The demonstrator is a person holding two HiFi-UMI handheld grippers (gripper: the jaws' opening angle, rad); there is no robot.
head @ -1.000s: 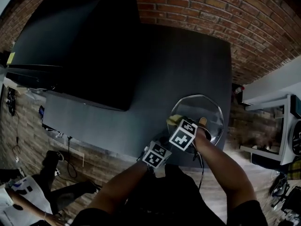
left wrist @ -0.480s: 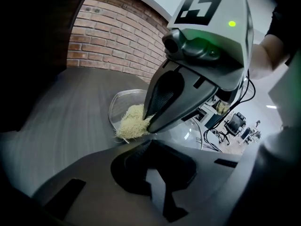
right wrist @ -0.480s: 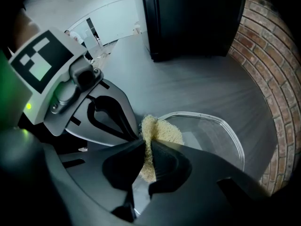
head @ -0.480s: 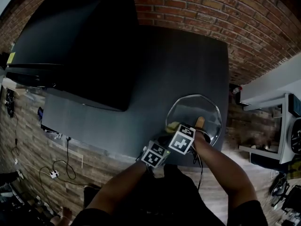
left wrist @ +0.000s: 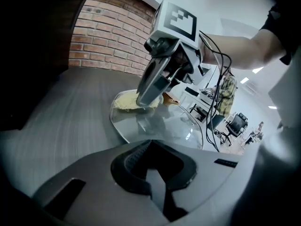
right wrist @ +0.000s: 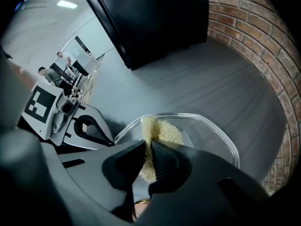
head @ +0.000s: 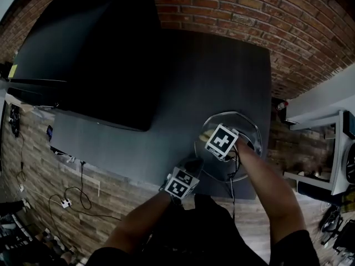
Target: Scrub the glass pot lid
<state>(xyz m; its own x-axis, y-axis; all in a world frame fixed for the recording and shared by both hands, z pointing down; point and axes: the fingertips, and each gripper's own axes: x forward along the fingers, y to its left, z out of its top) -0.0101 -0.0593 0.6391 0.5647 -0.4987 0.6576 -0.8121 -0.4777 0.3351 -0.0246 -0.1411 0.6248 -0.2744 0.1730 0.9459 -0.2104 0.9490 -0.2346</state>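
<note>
The glass pot lid lies on the dark grey table near its front right corner. My right gripper is over the lid, shut on a yellow scrub pad that presses on the glass. From the left gripper view, the right gripper stands on the pad at the lid's far side. My left gripper is at the lid's near rim with its jaws together on it; the left gripper also shows in the right gripper view.
A large black box-like object covers the table's left and back. A brick wall runs behind. White furniture stands to the right. The table's front edge is just beside the left gripper. Cables lie on the floor.
My right gripper has slid with the pad from the lid's near edge toward its far side. The left gripper has stayed put.
</note>
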